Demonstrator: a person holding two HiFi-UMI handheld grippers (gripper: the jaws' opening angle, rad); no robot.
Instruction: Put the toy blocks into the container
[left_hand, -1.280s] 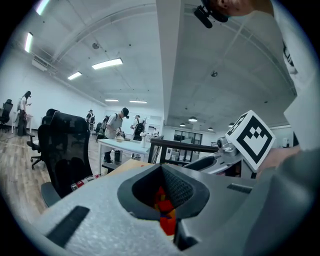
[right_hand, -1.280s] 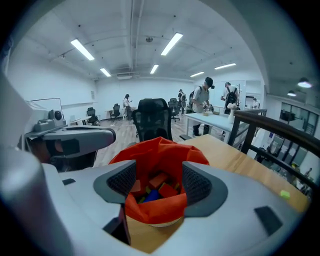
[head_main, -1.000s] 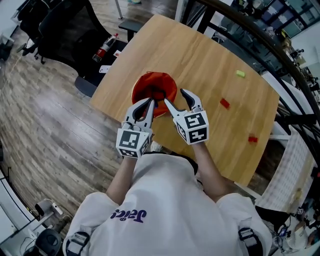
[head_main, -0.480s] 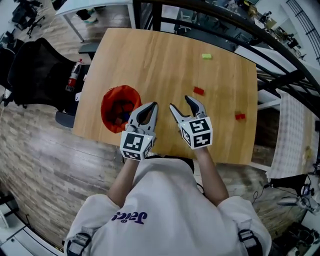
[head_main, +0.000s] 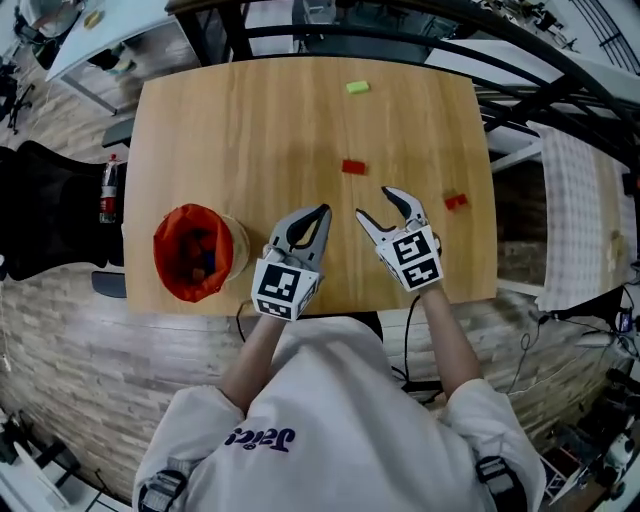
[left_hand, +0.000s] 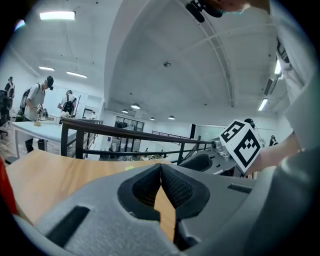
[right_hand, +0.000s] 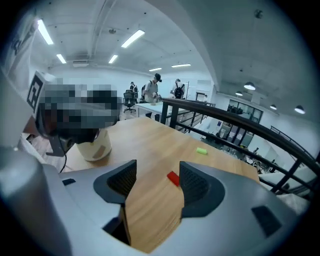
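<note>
Loose on the wooden worktop (head_main: 240, 130): a red block (head_main: 353, 167) just ahead of the grippers, a second red block (head_main: 456, 201) near the right edge, a yellow-green block (head_main: 357, 87) at the far side, all well apart from one another. Small, flat and hard-edged by the look of them. Probably light, rigid plastic, smooth enough to skid on the wood if nudged, unlikely to crush or break. Best taken across the short sides, with jaws straddling from above and kept low to the board. Seen between the spread jaws of the right gripper (right_hand: 157, 182) in its own view, the nearer red block, though lying ahead of the pads and untouched; nothing held there. Left gripper (left_hand: 160, 172) clenched tip to tip on nothing, hovering beside its partner over the near edge. Further left, by the near-left corner, the red-lined container (head_main: 160, 255): upright, open-mouthed, already holding red and blue pieces (head_main: 200, 262).
</note>
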